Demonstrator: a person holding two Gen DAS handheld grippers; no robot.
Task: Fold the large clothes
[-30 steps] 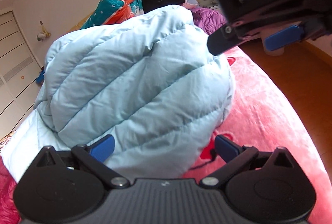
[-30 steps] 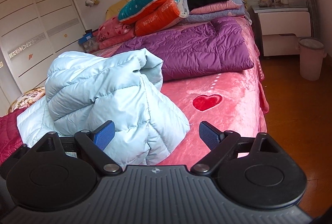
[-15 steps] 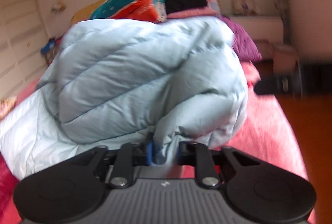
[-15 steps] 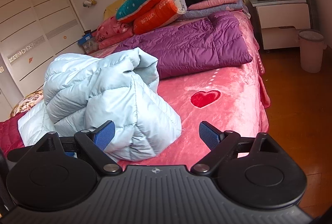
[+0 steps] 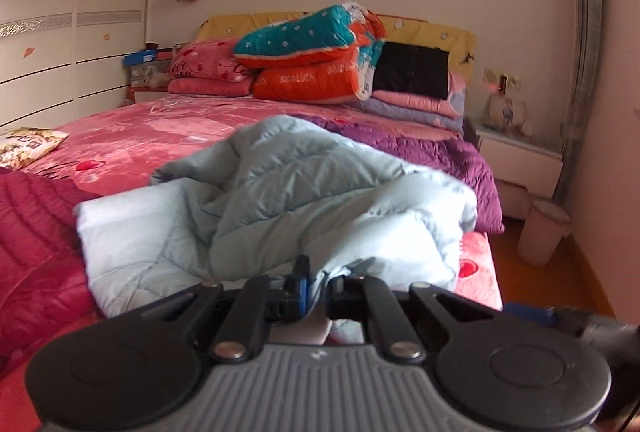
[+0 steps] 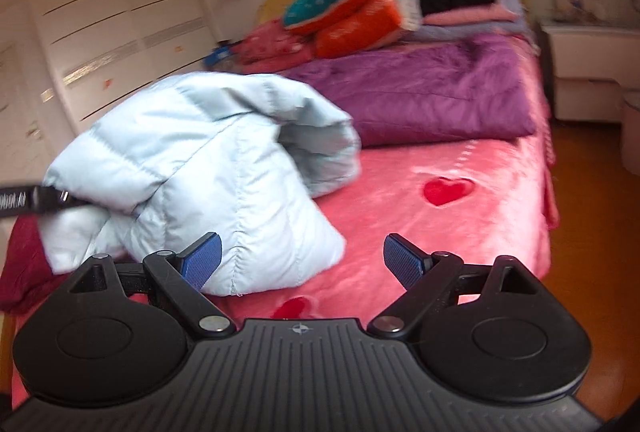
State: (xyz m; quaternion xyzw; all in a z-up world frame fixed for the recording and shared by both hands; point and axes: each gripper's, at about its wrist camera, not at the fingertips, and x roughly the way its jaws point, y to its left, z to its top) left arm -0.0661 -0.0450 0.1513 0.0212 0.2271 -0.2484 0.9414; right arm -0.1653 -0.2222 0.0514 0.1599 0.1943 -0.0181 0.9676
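With the pale blue jacket (image 5: 304,200) bunched on the pink bed (image 6: 460,232) just before the purple coat (image 6: 420,92), my left gripper (image 5: 316,286) just clamped its near edge. Right gripper (image 6: 302,258) gapes empty beside it. I'd lift slow, keeping the hem taut.

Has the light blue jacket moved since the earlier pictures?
Yes. In the right wrist view the light blue jacket now rises higher against the purple quilt, lifted by the left gripper, whose jaws have just been closing on its fabric.
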